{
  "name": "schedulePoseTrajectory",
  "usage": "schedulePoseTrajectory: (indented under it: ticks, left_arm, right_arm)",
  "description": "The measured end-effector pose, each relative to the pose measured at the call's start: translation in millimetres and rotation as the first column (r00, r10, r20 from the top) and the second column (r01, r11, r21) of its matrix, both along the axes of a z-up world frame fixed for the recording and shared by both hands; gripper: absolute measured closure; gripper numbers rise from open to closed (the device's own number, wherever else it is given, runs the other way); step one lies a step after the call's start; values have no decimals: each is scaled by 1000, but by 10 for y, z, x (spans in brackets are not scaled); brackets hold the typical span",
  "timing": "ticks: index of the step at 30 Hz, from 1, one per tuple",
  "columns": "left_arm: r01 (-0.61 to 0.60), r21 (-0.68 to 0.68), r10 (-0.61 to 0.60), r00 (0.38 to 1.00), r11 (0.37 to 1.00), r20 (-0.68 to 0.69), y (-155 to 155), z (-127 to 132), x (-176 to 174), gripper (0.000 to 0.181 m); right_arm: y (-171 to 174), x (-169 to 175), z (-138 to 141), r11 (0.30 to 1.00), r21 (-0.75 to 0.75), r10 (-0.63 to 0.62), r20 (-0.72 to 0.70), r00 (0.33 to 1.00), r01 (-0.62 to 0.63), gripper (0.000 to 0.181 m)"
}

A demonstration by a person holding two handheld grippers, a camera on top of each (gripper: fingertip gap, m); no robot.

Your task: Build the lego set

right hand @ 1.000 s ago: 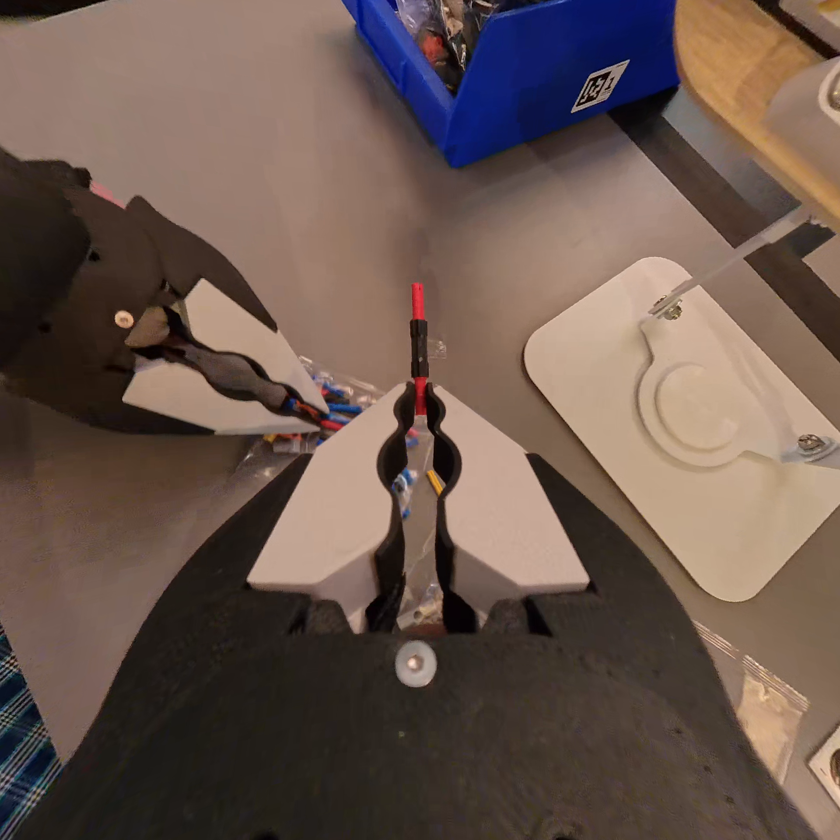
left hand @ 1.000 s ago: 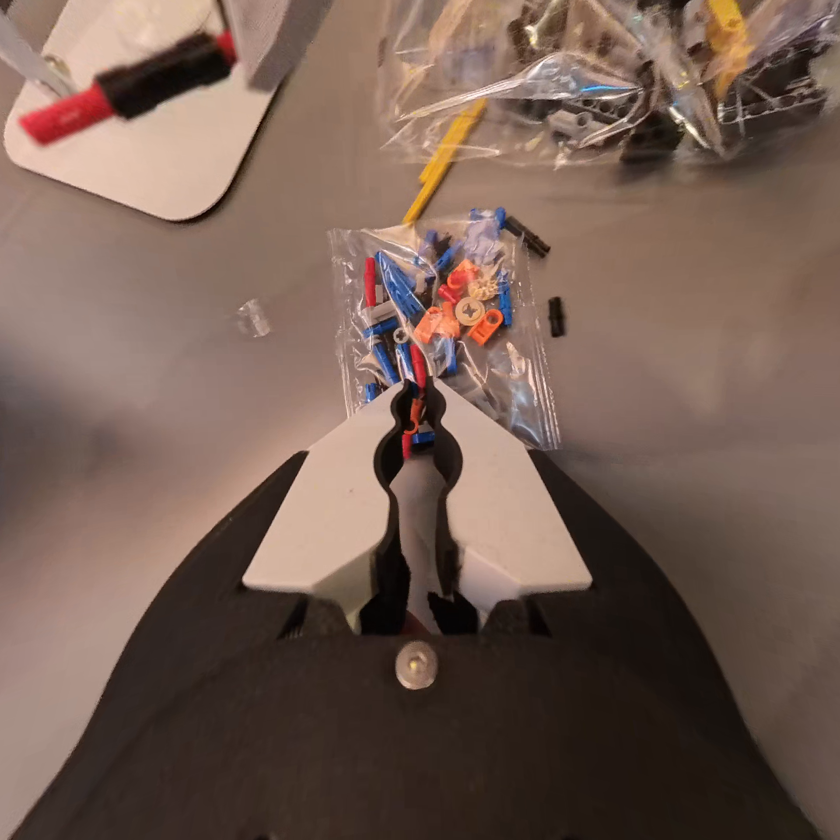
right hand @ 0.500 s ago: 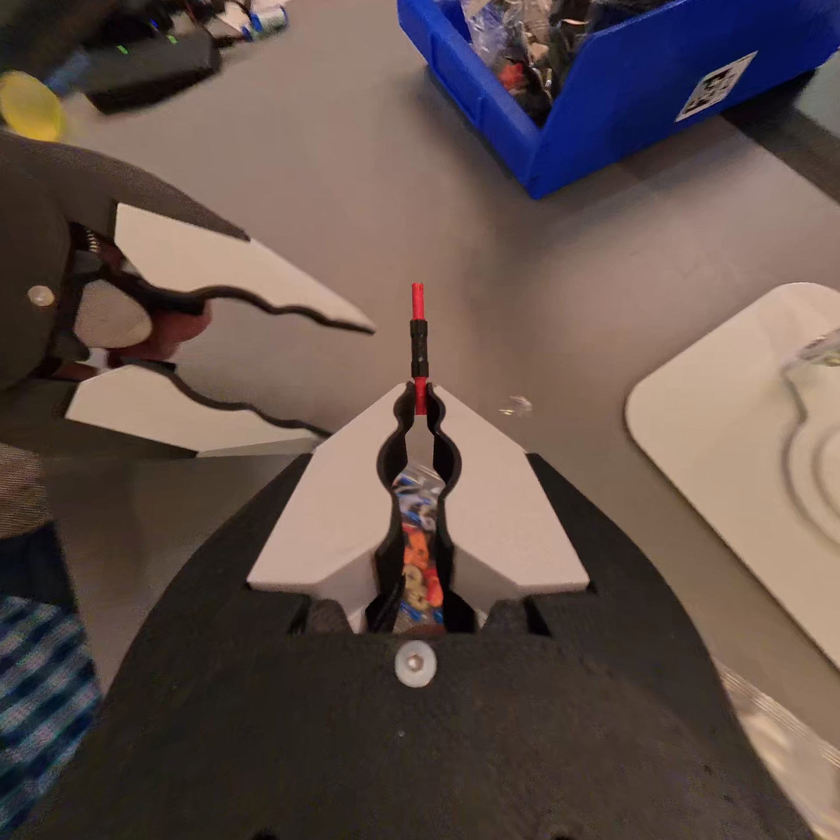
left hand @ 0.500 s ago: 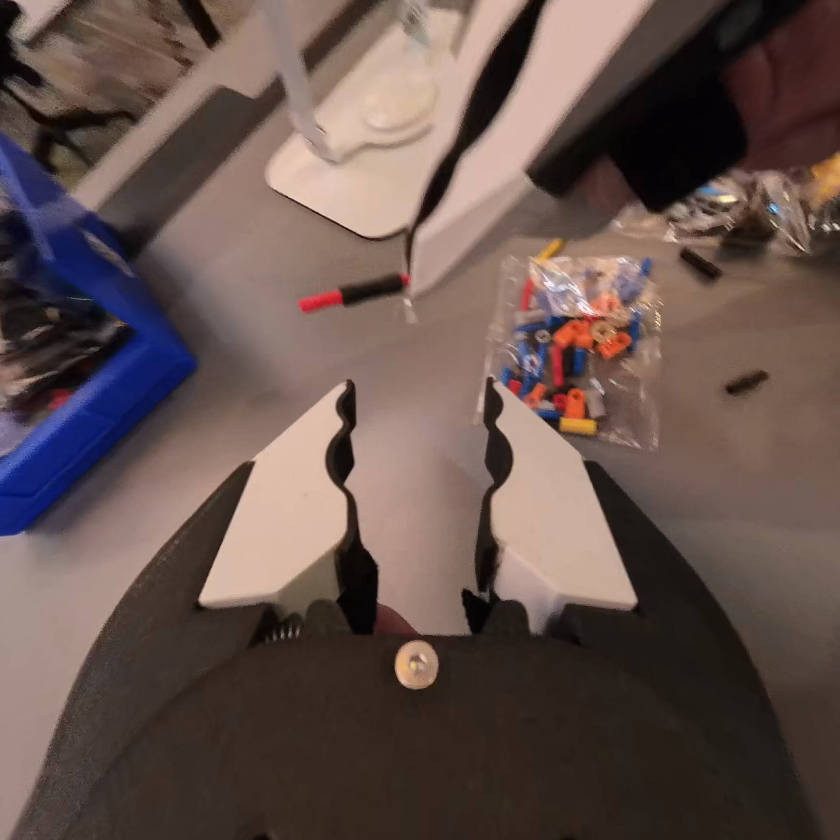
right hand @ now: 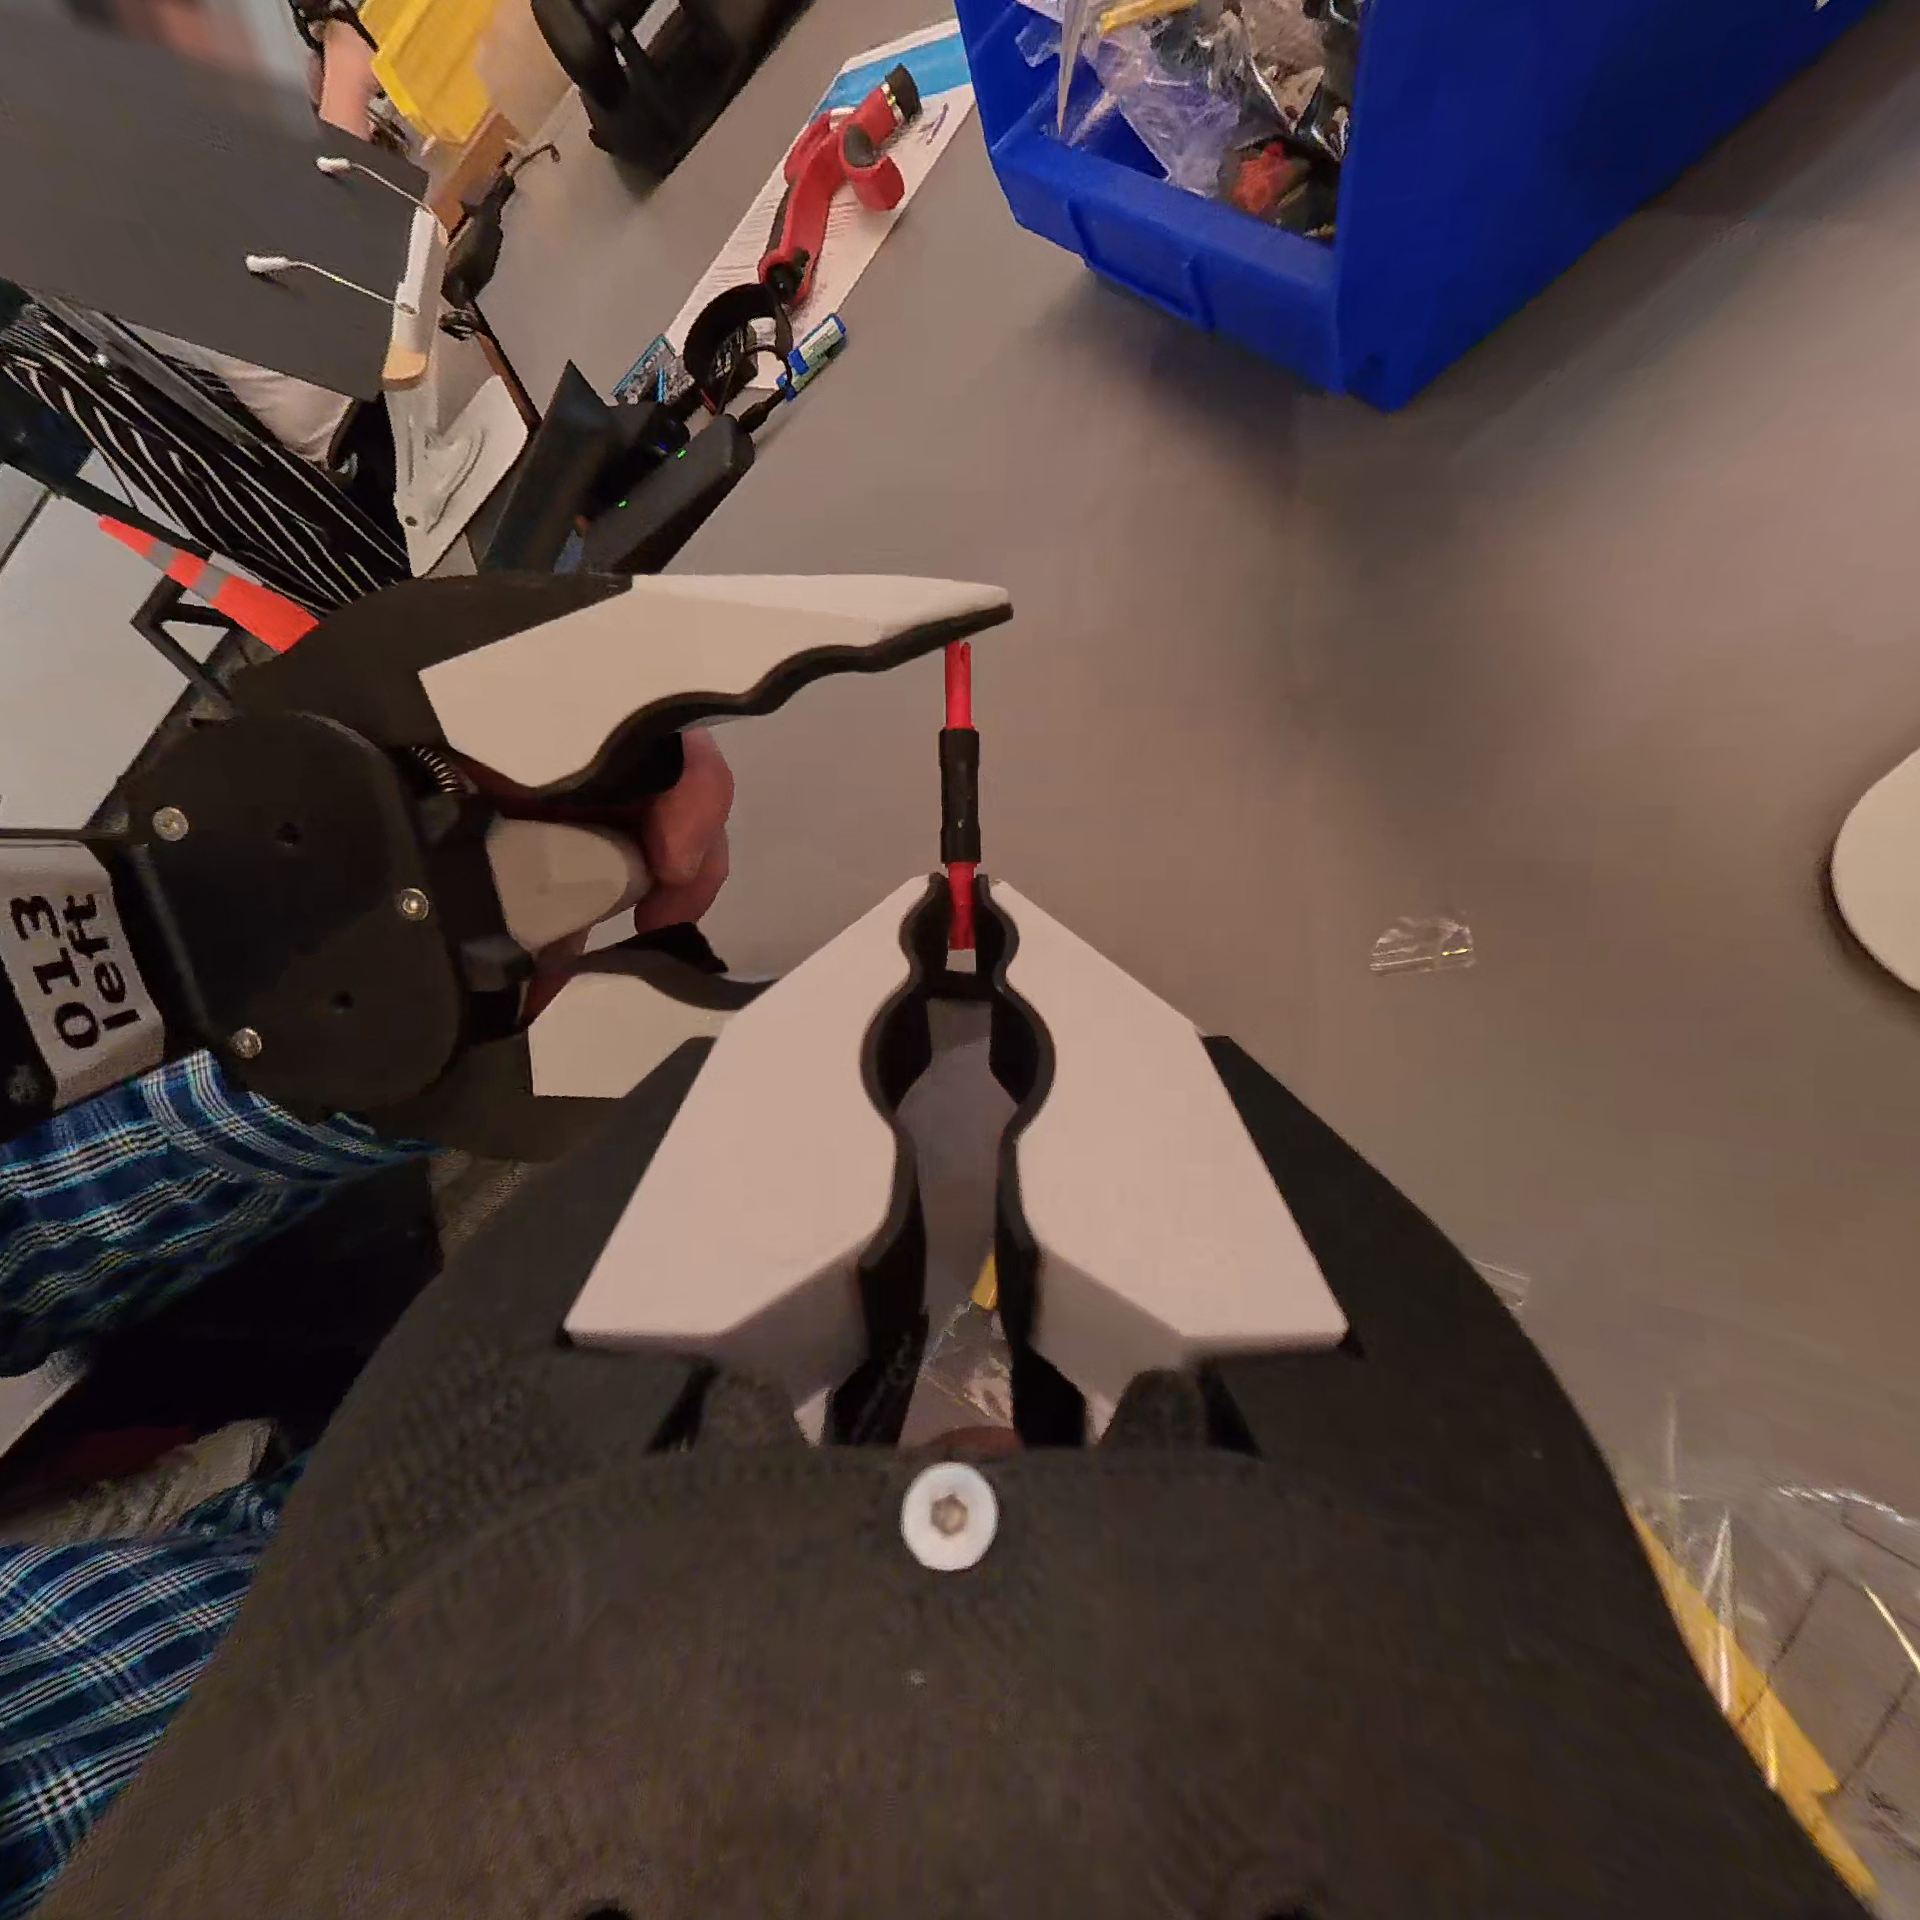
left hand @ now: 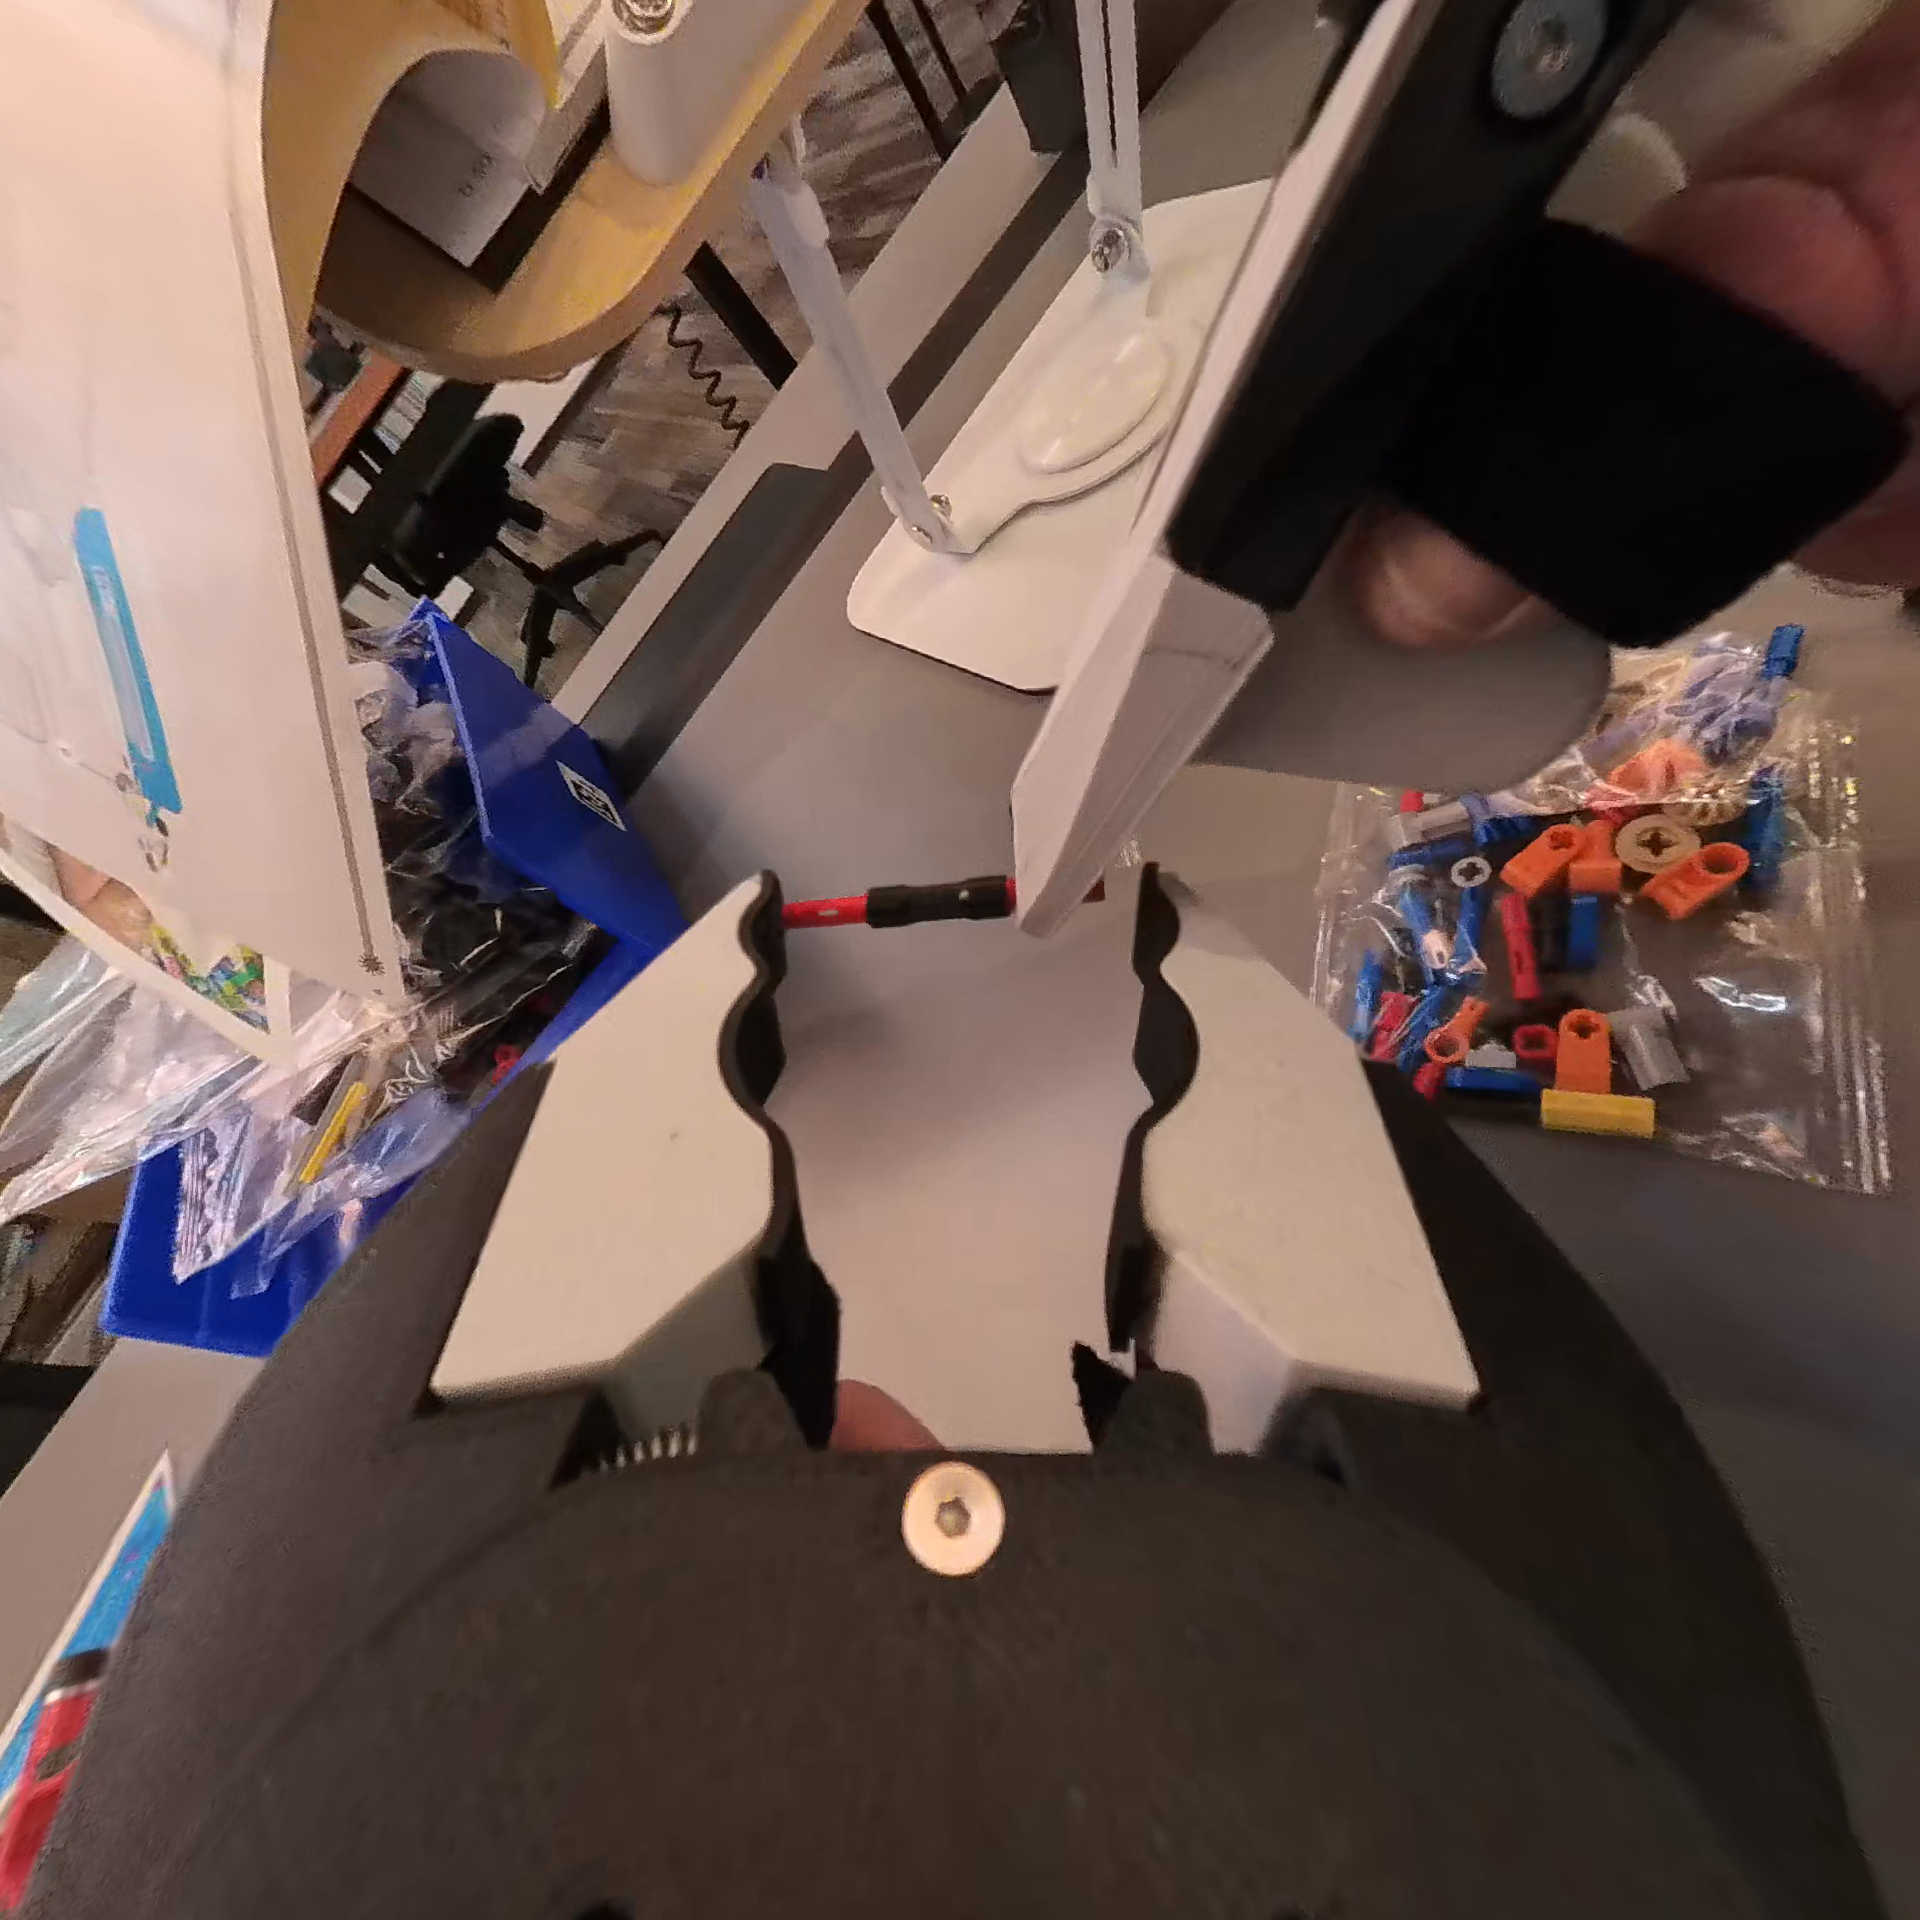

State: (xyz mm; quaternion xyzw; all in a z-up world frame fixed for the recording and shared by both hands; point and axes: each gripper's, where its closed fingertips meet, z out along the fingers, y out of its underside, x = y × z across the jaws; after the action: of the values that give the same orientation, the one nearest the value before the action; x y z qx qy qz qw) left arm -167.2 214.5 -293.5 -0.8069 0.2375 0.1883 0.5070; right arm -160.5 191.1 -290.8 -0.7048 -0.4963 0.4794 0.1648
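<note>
My right gripper (right hand: pixel 961 899) is shut on a red axle with a black sleeve (right hand: pixel 958 795), which sticks out forward from its tips. My left gripper (left hand: pixel 951 894) is open and empty, and its jaws stand around the axle (left hand: pixel 914 906), which runs across between its tips; the axle's free red end is at the left finger's tip. In the right wrist view the left gripper (right hand: pixel 883 748) comes in from the left, with its upper finger (right hand: pixel 831 613) over the axle's far end. A clear bag of small blue, orange and red parts (left hand: pixel 1579 956) lies on the grey table to the right.
A blue bin (right hand: pixel 1455 177) with bagged parts stands at the far side; it also shows in the left wrist view (left hand: pixel 540 831). A white stand base (left hand: pixel 1039 499) sits behind. An instruction sheet (left hand: pixel 156 520) hangs at left. A small clear scrap (right hand: pixel 1421 943) lies on the table. The grippers are tip to tip, or close to it.
My left gripper let go of the parts bag, opened, and swung up and left until its open jaws stand around the axle. My right gripper kept hold of the axle and turned left.
</note>
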Motion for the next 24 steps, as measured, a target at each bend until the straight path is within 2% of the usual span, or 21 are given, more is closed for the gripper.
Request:
schedulePoseTrajectory:
  ticks: [2,9,14,15,20,22,24]
  left_arm:
    - [-7,-2,7,1000,1000,20,3,-8,-23,122]
    - [1,2,-1,1000,1000,-7,34,-27,-30,123]
    - [39,-15,-39,999,999,-18,43,-46,-8,123]
    - [59,-28,-59,998,998,-20,36,-65,-2,123]
    - [206,-175,-207,978,963,12,-85,-282,-22,123]
    - [295,-273,-293,955,916,48,-183,-442,-14,123]
    - [327,-350,-337,941,878,35,-230,-590,-96,123]
  right_arm:
    - [-5,2,-17,1000,-1,1,1,1000,-1,180]
    - [21,0,-44,1000,-27,-5,-6,1000,5,180]
    - [111,33,-25,999,-1,-39,5,999,39,155]
    - [126,52,-20,999,11,-42,9,999,42,155]
    - [194,209,-7,994,94,-57,31,998,54,155]
    - [207,295,-21,992,111,-61,40,997,57,155]
    - [209,382,-49,990,129,-61,54,997,54,156]
